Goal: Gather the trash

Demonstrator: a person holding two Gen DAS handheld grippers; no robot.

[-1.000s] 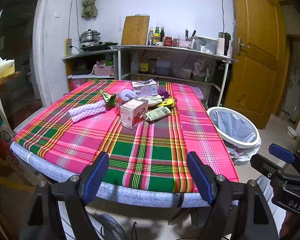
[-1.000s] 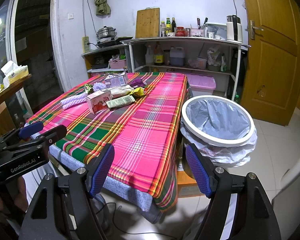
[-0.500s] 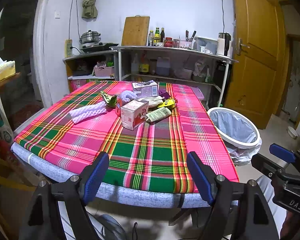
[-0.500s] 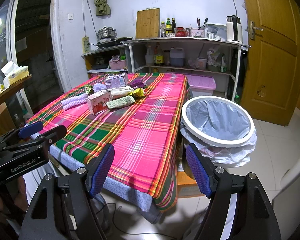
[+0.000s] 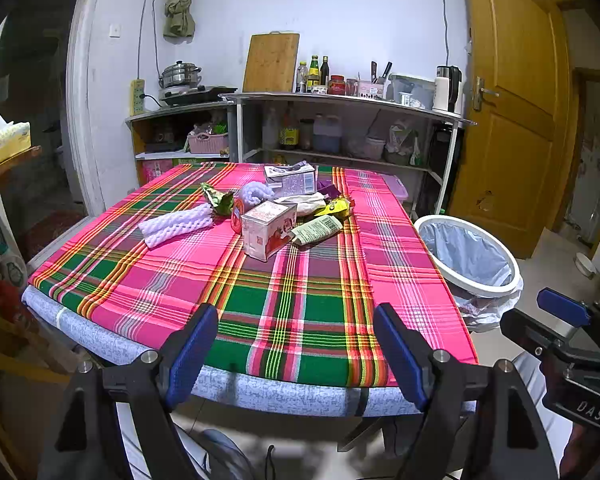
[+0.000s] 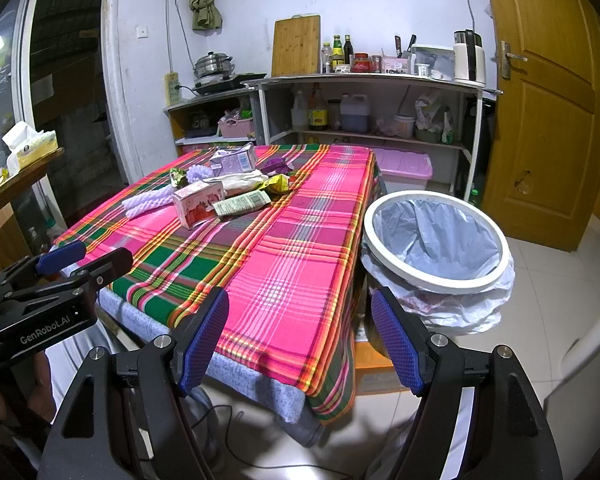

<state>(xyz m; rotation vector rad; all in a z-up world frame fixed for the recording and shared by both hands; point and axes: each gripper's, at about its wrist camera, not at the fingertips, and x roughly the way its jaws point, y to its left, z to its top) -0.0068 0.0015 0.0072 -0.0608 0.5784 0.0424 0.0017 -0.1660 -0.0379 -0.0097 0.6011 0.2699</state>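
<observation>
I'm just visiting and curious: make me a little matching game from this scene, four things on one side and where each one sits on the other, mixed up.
Things:
1. pink carton
2. trash bin
3. cutting board
4. tissue box

Places:
A. leaning against the wall on the shelf top
B. on the floor beside the table
C. on the plaid tablecloth
D. on a wooden side table at far left

Pairs: 1-C, 2-B, 3-A, 4-D

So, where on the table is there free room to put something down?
The near half of the plaid tablecloth is bare, and the right strip beside the trash bin. Crowded: mid-table, around the pink carton and wrappers.
</observation>
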